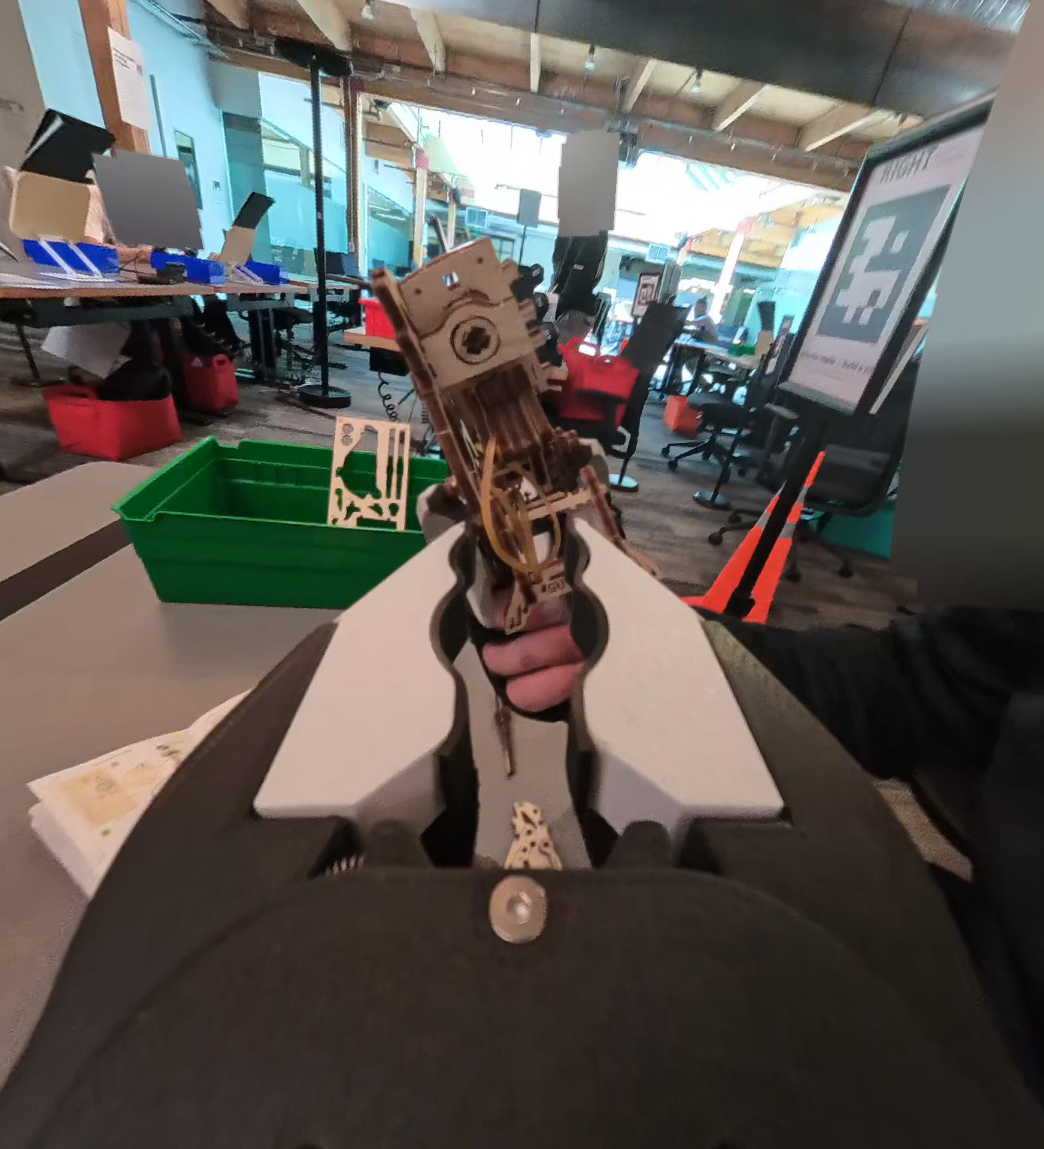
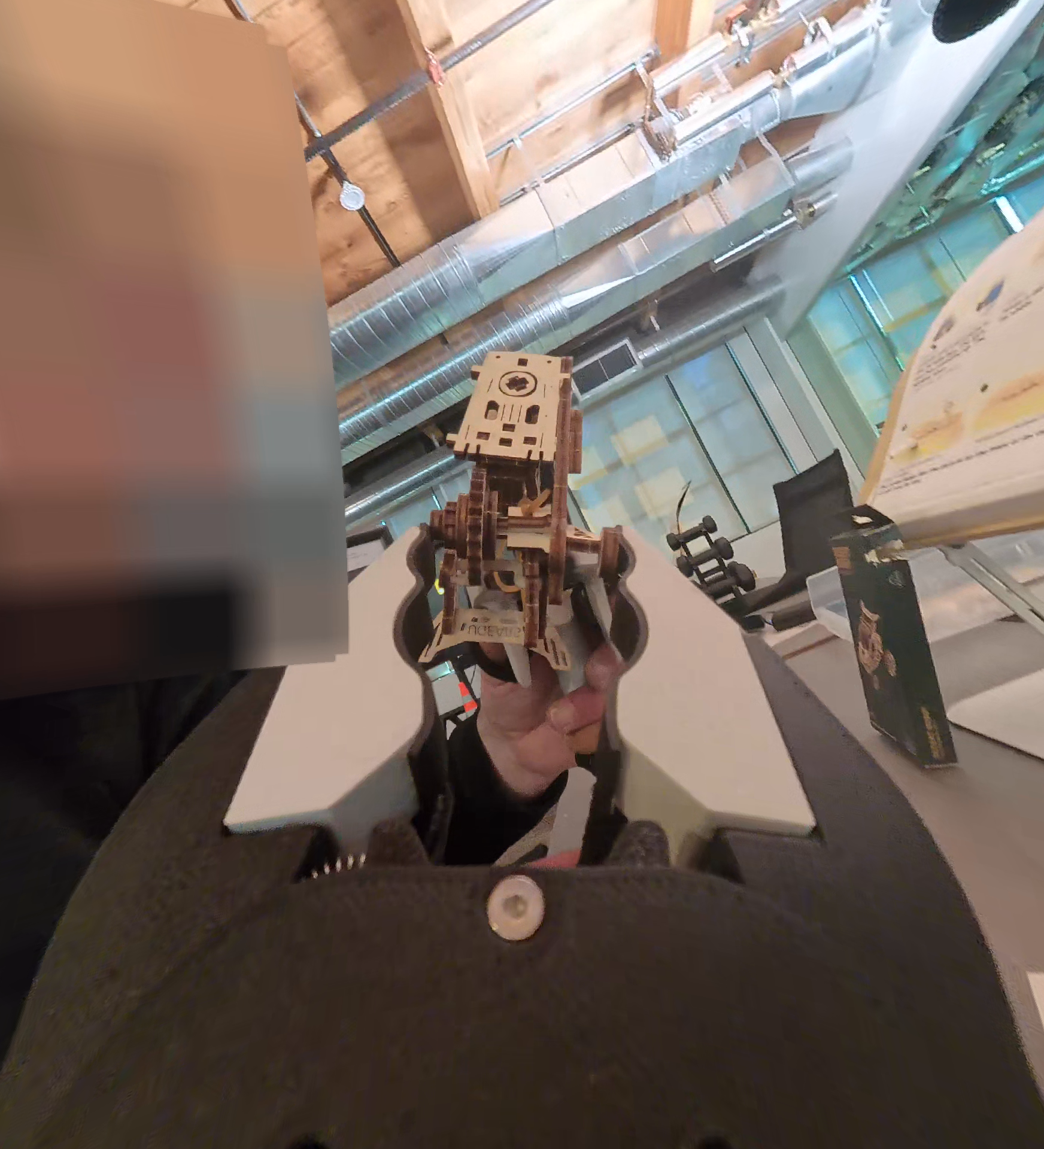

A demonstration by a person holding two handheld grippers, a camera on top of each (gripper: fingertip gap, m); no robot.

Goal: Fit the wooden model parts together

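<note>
The wooden model (image 1: pixel 494 398), a boxy head on a geared body with rubber bands, is held up in the air above the tabletop (image 1: pixel 103 653), tilted left in the left wrist view. The left gripper (image 1: pixel 516 547) has its white fingers (image 1: pixel 382 653) clamped on the model's lower part. In the right wrist view the right gripper (image 2: pixel 516 559) closes its fingers (image 2: pixel 693 684) on the model (image 2: pixel 519 485) at the gears. Behind each gripper the other gripper's fingers and the hand (image 2: pixel 538 727) holding it show at the model's base. A green bin (image 1: pixel 258 528) with a cut wooden sheet (image 1: pixel 369 475) standing in it sits far left on the tabletop. A booklet (image 1: pixel 103 802) lies near left. A dark box (image 2: pixel 892 646) stands at right.
</note>
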